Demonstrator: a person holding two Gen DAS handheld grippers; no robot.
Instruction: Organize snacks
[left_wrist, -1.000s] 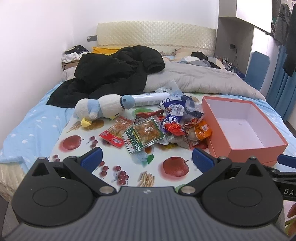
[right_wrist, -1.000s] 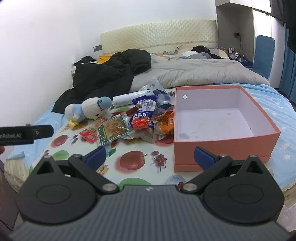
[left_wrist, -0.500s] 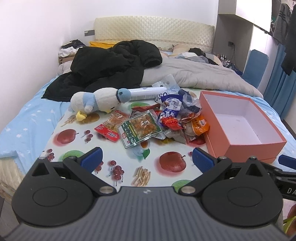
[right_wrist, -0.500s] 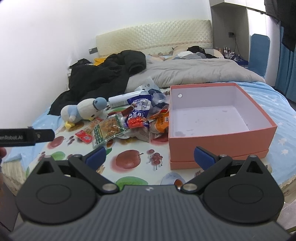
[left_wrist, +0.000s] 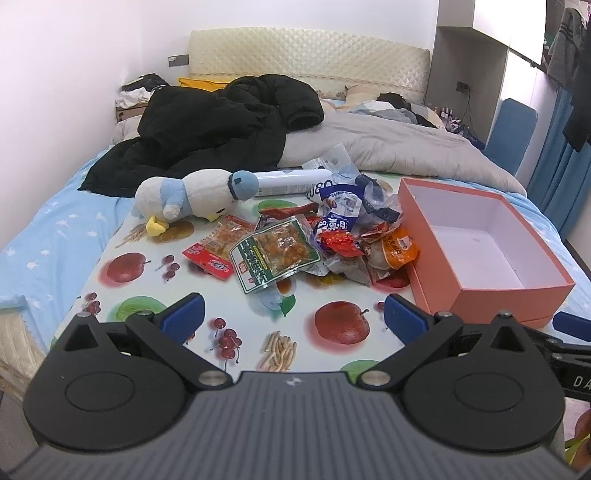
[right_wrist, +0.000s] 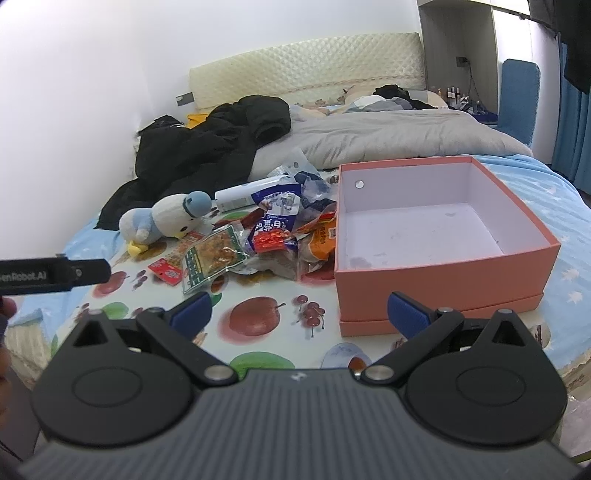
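so, both wide open: left hand-held gripper, right hand-held gripper, holding nothing. snack packets heaped on the fruit-print surface beside the empty pink box. best pinch one loose packet edge, not the heap.

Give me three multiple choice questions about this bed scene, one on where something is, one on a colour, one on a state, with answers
1. Where does the plush penguin lie relative to the snack pile?
A. left of it
B. inside the box
C. on the pillow

2. What colour is the outside of the box?
A. green
B. salmon pink
C. black

3. What state is the box in?
A. lidded
B. full of snacks
C. open and empty

Answers: 1 A, in both views the penguin is left of the packets. 2 B, the outer walls are salmon pink. 3 C, the bare white floor shows, with no lid on it.
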